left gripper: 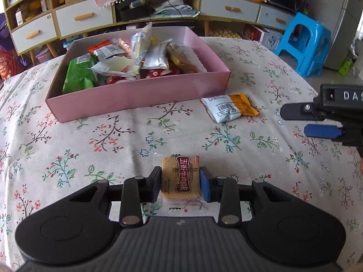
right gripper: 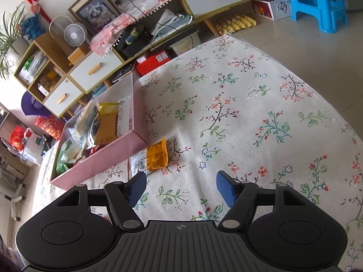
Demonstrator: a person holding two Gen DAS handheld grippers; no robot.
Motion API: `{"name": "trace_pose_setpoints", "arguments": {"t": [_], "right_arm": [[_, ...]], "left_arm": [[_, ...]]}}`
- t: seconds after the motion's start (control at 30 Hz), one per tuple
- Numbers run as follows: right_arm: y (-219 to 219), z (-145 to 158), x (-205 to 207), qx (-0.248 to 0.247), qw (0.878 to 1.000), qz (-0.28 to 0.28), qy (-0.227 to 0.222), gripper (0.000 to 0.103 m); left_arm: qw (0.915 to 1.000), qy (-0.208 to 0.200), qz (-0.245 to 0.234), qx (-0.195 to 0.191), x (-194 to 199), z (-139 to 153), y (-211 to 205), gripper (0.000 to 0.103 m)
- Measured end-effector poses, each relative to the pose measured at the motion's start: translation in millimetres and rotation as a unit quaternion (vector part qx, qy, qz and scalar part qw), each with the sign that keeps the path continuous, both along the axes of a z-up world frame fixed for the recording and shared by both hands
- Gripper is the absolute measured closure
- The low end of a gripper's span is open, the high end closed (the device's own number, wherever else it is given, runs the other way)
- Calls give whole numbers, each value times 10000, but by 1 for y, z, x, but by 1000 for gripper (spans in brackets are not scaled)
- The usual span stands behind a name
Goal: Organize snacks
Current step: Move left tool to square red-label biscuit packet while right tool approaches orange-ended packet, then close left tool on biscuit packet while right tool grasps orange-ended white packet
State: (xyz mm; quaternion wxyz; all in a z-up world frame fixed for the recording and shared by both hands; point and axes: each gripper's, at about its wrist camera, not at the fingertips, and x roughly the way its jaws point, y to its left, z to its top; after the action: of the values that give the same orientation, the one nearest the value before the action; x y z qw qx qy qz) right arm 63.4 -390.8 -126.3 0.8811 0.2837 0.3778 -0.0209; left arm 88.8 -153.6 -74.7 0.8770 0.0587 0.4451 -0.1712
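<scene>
My left gripper (left gripper: 180,182) is shut on a small tan snack packet (left gripper: 180,176) with a dark red label, held just above the floral tablecloth. A pink box (left gripper: 140,95) full of mixed snack packets stands ahead of it; it also shows in the right wrist view (right gripper: 106,156). An orange and white snack packet (left gripper: 230,107) lies on the cloth by the box's front right corner, and shows in the right wrist view (right gripper: 155,156). My right gripper (right gripper: 181,189) is open and empty, a little behind and to the right of that packet; it shows at the right edge of the left wrist view (left gripper: 310,121).
The table wears a floral cloth (right gripper: 249,113); its far edge and right edge drop to a tiled floor. A low cabinet with white drawers (left gripper: 84,18) runs behind the table. A blue plastic stool (left gripper: 306,43) stands on the floor at the right.
</scene>
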Motion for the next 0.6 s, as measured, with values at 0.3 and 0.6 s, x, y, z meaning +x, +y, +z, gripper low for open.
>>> {"name": "trace_pose_setpoints", "arguments": {"t": [0.3,0.6], "right_arm": [[4,-6,9,-116,9999,42,-34,34],[16,-18,43,-34,9998,171,-67,34]], "left_arm": [[9981,-264,506,-226,5,15,32,71],[9968,-261,711,-269,10,16,45,71]]}}
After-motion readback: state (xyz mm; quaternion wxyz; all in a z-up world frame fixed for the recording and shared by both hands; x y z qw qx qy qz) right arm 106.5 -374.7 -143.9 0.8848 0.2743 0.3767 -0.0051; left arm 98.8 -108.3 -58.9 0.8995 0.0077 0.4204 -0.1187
